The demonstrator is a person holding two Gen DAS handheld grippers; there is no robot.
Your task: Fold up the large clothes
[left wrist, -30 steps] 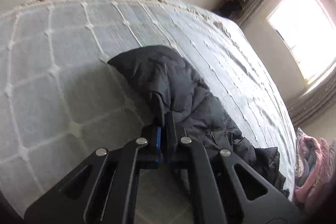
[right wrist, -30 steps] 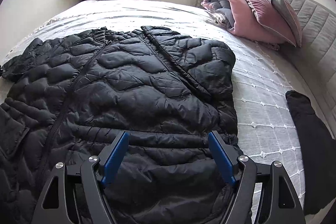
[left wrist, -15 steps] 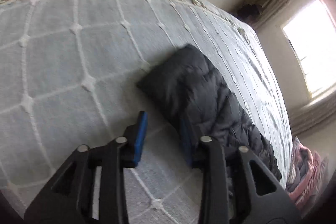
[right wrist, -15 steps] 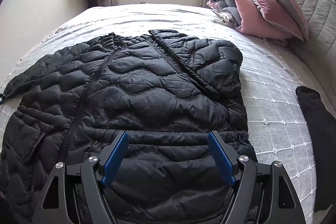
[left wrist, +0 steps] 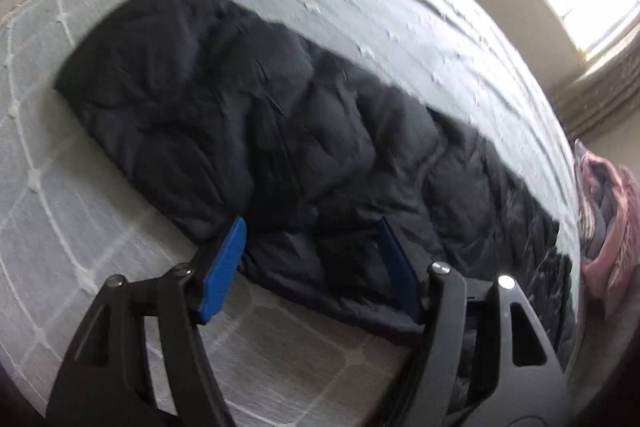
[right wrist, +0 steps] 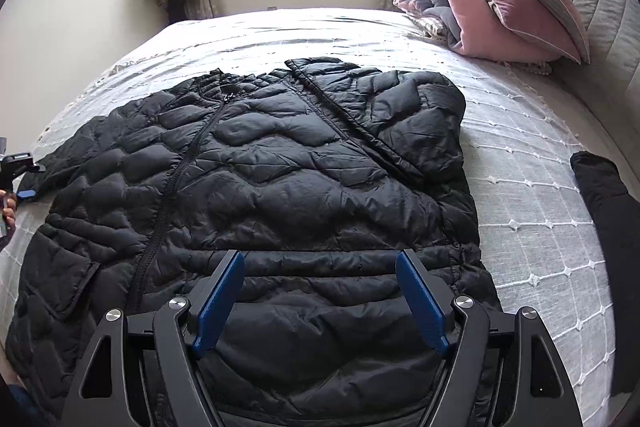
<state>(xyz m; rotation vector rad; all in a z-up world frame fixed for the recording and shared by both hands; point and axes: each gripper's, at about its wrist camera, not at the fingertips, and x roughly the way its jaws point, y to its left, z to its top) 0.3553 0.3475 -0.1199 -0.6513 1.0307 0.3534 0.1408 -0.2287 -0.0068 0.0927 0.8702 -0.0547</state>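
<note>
**Both grippers open over the jacket**

My left gripper (left wrist: 310, 259) hangs wide open above the sleeve (left wrist: 224, 115), gripping nothing; the sleeve lies stretched out flat on the bedspread (left wrist: 400, 7). My right gripper (right wrist: 320, 291) is spread wide too, empty, hovering over the hem of the black puffer jacket (right wrist: 280, 179), which lies front-up on the bed, one sleeve folded across its chest. Pink bedding (right wrist: 480, 23) sits by the headboard.

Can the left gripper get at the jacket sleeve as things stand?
Probably yes. The left gripper is open right at the edge of the sleeve, which lies flat on the bedspread, and nothing lies between them.
</note>
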